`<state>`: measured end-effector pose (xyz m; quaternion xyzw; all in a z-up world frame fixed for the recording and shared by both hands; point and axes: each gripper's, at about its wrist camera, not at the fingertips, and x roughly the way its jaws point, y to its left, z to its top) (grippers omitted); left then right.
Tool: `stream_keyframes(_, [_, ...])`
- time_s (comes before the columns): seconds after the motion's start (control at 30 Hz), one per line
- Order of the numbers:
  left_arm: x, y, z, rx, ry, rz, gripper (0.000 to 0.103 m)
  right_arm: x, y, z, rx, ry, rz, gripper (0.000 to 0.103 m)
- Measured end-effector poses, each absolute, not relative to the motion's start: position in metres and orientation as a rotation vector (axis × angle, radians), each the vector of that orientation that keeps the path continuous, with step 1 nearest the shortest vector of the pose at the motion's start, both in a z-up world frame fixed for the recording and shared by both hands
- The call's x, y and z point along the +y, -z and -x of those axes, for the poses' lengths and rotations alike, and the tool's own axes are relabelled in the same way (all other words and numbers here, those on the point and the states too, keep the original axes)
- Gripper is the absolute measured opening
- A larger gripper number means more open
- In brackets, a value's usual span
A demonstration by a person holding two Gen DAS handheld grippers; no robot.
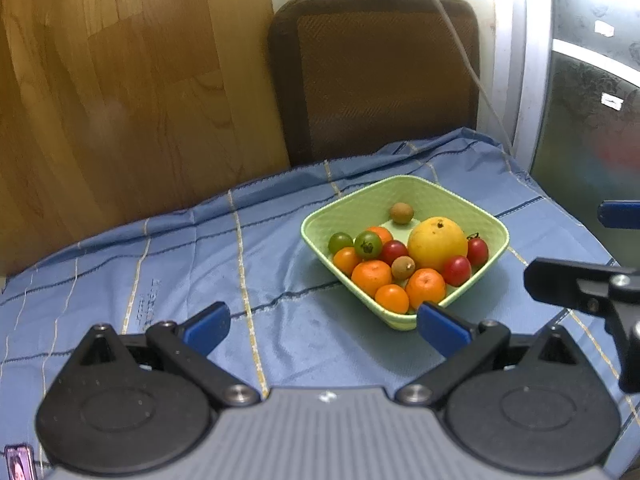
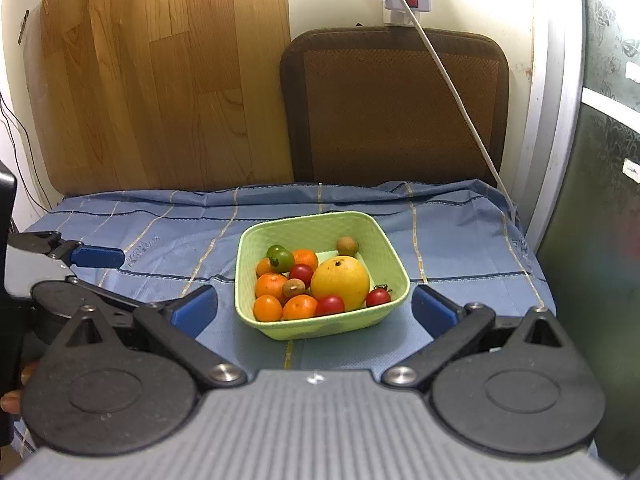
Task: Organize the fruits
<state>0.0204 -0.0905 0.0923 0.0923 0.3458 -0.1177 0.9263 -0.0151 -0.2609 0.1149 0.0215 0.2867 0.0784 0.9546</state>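
A light green square bowl (image 1: 360, 208) (image 2: 384, 240) stands on the blue checked tablecloth (image 1: 200, 248). It holds a large yellow-orange fruit (image 1: 437, 243) (image 2: 340, 282), several small oranges (image 1: 371, 277), red cherry tomatoes (image 1: 456, 270), green tomatoes (image 1: 368, 244) and small brown fruits (image 1: 401, 213). My left gripper (image 1: 322, 328) is open and empty, low over the cloth, left of and in front of the bowl. My right gripper (image 2: 314, 310) is open and empty, its fingers on either side of the bowl's near edge.
A brown chair back (image 2: 394, 104) stands behind the table. A wooden board (image 2: 160, 80) leans on the wall at the left. A white cable (image 2: 452, 80) hangs from a power strip to the table's right edge. A glass door (image 2: 600, 200) is at the right.
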Motion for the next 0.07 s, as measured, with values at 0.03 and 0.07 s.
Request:
stream_keyframes(0.03, [-0.0904, -0.0922, -0.0205, 0.707, 0.244, -0.189, 0.103, -0.2613, -0.1147, 0.0145, 0.583, -0.160, -0.043, 0.103])
stream_keyframes(0.07, [-0.0897, -0.0921, -0.0208, 0.706, 0.247, -0.185, 0.103, -0.2614, -0.1145, 0.0144, 0.583, -0.160, -0.043, 0.103])
